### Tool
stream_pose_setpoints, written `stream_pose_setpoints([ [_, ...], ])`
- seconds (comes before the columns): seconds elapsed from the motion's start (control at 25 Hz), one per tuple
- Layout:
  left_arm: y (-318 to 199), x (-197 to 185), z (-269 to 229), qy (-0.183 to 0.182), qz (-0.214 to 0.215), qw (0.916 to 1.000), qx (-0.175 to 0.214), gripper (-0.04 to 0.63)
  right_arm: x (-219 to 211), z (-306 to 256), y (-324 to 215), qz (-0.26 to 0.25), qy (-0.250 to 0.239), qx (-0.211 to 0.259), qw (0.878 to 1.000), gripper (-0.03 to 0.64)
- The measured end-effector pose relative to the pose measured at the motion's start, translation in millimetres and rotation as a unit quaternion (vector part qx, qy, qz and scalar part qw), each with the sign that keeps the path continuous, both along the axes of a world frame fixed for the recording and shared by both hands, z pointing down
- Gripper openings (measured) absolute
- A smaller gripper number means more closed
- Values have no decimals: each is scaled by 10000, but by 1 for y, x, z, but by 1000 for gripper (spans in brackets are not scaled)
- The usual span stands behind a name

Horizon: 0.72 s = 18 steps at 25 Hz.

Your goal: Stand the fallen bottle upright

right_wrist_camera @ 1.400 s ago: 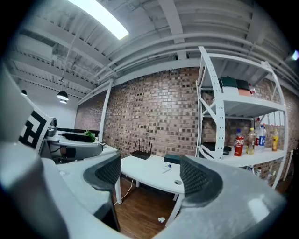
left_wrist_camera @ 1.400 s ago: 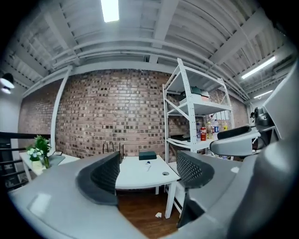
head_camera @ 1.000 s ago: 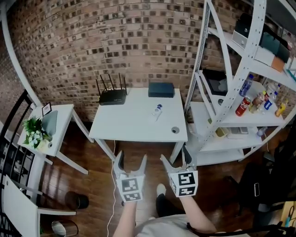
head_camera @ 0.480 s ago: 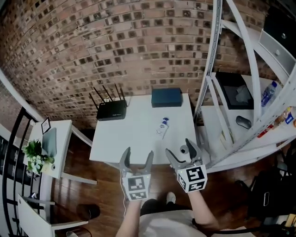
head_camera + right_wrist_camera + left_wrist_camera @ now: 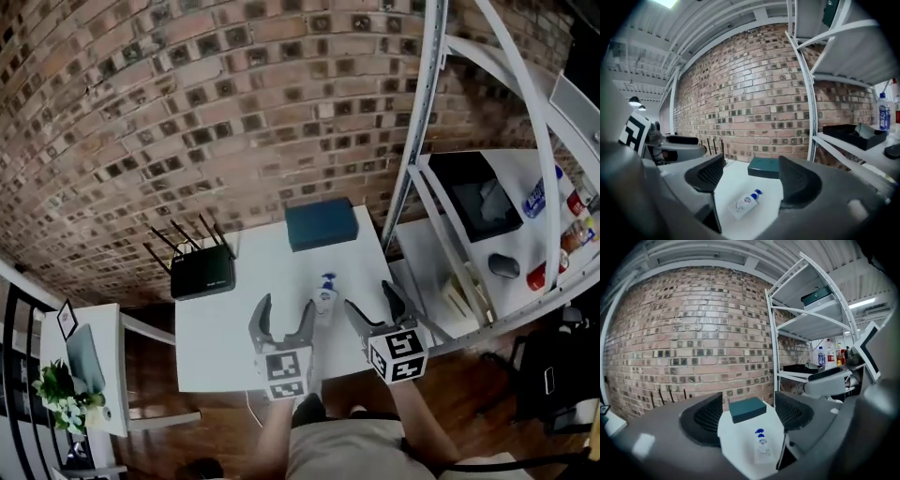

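Now, the bottle point(image 5: 325, 298): it lies on its side on the white table point(image 5: 225, 323), in the near right part, with its blue cap pointing far toward the teal box point(image 5: 322, 223); the cap may be a pump head, though the blur leaves us unsure
Left gripper point(image 5: 286, 314): it is over the table's near edge, just left of the bottle; its jaws stand well apart but are closing, with nothing between them, and the bottle lies beyond their tips
Right gripper point(image 5: 372, 305): it is at the near edge, just right of the bottle; its jaws are spread wide and empty, with the bottle ahead of them on the table
Router point(image 5: 202, 272): it sits far left, well apart from the bottle and out of our way
Step in hand: we judge this to be the approach; neither gripper touches the bottle, which is not yet raised
Next move: we would carry one gripper forward until its jaws straddle the bottle's body near the cap end, then close and swing the cap upward so the base sets flat; the round body could roll, so the other gripper should stay near to steady it
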<state>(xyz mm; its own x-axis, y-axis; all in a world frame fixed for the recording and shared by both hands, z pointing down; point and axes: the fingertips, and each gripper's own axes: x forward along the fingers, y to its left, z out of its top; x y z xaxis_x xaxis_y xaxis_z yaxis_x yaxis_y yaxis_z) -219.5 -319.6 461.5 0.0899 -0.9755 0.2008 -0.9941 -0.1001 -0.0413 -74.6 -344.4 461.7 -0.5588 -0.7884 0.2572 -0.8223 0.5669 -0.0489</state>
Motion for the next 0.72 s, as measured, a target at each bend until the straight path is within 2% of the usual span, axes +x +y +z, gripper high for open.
stream_pose_setpoints([
  [0.16,-48,-6,11,124,468,9986,-219,365,-10,-24,-35,352,-89,129,9993,356],
  [0.36,-74,-2,58,246,818,9919,-944,367,-16,18,-55,201,141,-561,9981,356],
  [0.56,-88,5,103,377,919,9820,-1609,370,-12,51,-73,1,280,-894,9956,356],
  [0.72,-98,11,142,237,930,9725,-2121,371,-17,71,-78,-261,309,-1141,9926,355],
])
